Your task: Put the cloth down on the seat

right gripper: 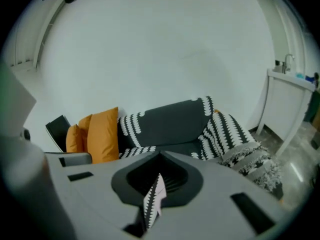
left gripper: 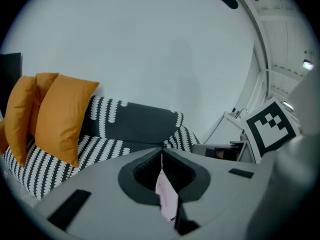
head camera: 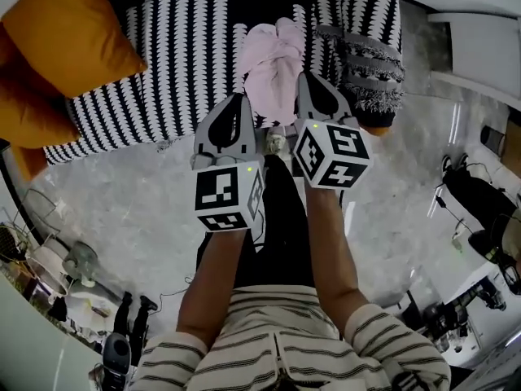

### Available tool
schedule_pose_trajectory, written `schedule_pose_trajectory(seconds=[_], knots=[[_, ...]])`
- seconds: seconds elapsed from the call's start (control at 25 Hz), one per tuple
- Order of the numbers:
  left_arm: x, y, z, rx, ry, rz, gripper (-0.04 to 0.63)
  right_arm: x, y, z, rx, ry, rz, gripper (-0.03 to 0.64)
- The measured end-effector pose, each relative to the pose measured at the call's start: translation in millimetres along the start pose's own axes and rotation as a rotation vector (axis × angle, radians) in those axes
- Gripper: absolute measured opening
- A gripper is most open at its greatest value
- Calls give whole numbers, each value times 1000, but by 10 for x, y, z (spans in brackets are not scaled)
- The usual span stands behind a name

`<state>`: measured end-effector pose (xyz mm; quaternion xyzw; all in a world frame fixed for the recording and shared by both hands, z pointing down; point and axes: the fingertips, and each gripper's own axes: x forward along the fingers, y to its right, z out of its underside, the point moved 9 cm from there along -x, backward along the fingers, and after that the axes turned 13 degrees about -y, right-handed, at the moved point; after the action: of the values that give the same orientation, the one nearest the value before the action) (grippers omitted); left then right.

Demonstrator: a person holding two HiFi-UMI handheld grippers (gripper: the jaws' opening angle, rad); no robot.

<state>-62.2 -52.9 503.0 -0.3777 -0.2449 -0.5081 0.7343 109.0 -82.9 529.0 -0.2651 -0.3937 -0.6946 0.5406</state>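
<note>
Currently held above the patterned sofa seat [head camera: 179, 63]: pink cloth [head camera: 273, 63], bunched between and just ahead of left gripper [head camera: 238, 108] and right gripper [head camera: 313, 92], both clamped on its edges.

A home living room: a sofa [head camera: 163, 72] in a black-and-white cover at twelve o'clock, orange cushions [head camera: 65, 47] at ten, a fringed throw [head camera: 362, 55] at one, grey stone floor [head camera: 130, 210] underfoot
</note>
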Motion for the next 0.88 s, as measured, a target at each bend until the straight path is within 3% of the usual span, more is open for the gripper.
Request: schedule_pose_trajectory(seconds=[0.28,0.88], knots=[[-640,307,-397,34,64,9,9,-817,-275,-341,-23,58,-45,12],[-1580,705,-1415,134,317,-9,9,-1918,-753,-1336,-169,274,-83,12]])
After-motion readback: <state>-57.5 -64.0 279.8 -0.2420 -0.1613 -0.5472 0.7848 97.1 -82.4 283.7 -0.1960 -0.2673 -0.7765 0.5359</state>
